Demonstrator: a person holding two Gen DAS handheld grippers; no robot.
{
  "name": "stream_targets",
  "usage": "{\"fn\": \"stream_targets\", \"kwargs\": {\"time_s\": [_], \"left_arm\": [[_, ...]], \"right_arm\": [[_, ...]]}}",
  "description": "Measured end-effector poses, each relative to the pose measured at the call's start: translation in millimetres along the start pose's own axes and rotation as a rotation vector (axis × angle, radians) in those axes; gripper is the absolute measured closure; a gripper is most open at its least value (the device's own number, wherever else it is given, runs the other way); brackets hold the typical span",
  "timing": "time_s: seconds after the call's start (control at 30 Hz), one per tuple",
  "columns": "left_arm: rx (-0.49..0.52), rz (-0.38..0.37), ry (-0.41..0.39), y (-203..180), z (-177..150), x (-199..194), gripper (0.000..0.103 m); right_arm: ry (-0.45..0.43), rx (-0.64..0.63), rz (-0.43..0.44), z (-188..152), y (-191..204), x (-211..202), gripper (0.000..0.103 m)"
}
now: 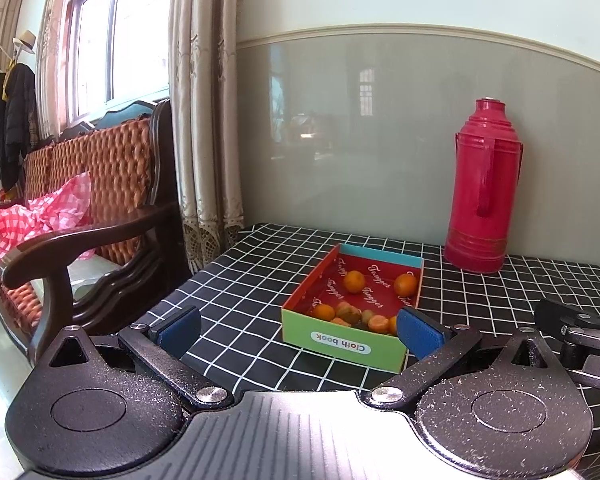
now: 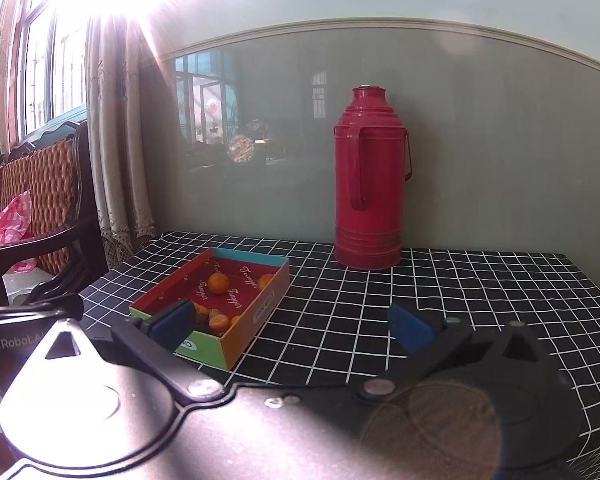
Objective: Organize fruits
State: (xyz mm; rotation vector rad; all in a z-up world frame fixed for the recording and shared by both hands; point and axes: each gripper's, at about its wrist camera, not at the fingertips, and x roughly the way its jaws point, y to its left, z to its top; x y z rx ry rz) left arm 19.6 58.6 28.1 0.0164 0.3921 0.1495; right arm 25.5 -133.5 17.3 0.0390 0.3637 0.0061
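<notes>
The box [image 1: 352, 308] sat on the checked tablecloth [image 1: 236, 280], oranges [image 1: 354, 281] loose inside it. The left gripper [image 1: 299, 326] hung spread and empty just short of its near wall. The right gripper [image 2: 296, 324] gaped empty, box at its ten o'clock, red flask [image 2: 367, 176] at twelve.

Orange fruits [image 1: 355, 281] lie in a red-lined box [image 1: 342, 342] on black white-checked cloth [image 1: 240, 292] beside a crimson flask [image 1: 485, 188].
</notes>
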Motion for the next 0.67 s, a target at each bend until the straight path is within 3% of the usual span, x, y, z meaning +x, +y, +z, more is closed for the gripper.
{"fn": "stream_targets", "kwargs": {"time_s": [0.67], "left_arm": [[0.01, -0.038, -0.008, -1.8, -5.5, 7.3, 0.0]], "right_arm": [[0.001, -0.006, -0.002, 1.3, 6.5, 6.6, 0.006]]}}
